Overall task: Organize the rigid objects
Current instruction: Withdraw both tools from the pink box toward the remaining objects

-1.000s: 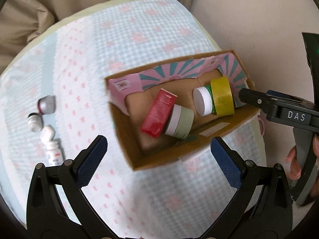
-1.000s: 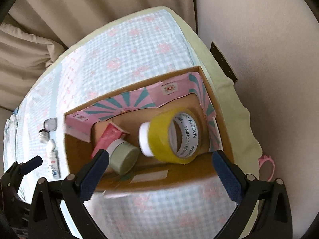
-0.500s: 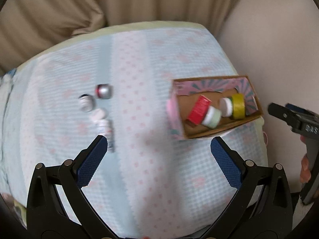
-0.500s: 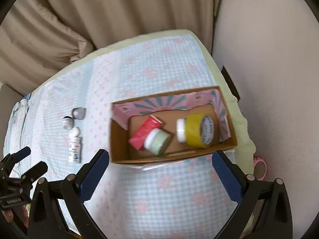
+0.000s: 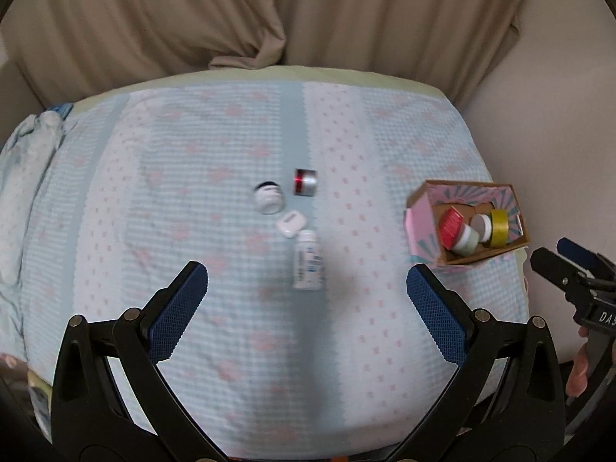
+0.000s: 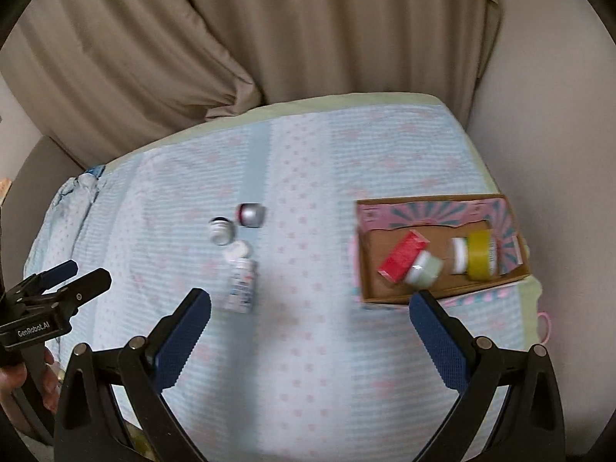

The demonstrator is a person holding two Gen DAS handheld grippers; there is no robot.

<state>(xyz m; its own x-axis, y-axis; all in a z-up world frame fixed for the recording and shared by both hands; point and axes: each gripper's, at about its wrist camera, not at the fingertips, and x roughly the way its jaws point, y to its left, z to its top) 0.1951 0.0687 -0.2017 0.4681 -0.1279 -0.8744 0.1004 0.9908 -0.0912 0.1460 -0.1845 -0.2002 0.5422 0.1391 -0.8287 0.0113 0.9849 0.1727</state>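
A cardboard box (image 6: pixel 439 296) with a pink and teal lining sits at the bed's right edge, also in the left wrist view (image 5: pixel 421 227). It holds a red box (image 6: pixel 402 261), a green jar (image 6: pixel 423 274), a white-lidded jar (image 6: pixel 458 255) and a yellow tape roll (image 6: pixel 480 256). On the bedspread lie a white bottle (image 5: pixel 308 260), a small white case (image 5: pixel 290 224), a round white jar (image 5: pixel 268 198) and a silver-and-red cylinder (image 5: pixel 306 181). My left gripper (image 5: pixel 307 287) is open and empty above the bottle. My right gripper (image 6: pixel 310 319) is open and empty, high above the bed.
The bed has a pale blue and pink patterned cover (image 5: pixel 192 177). Beige curtains (image 5: pixel 269 19) hang behind it and a wall (image 6: pixel 546 115) stands on the right. A bunched blue cloth (image 5: pixel 34 142) lies at the bed's left edge. A pink ring (image 6: pixel 546 323) hangs off the right side.
Both grippers have pulled back and up from the box. The left view has swung left, so the loose items now lie in front of the left gripper. Both stayed open.
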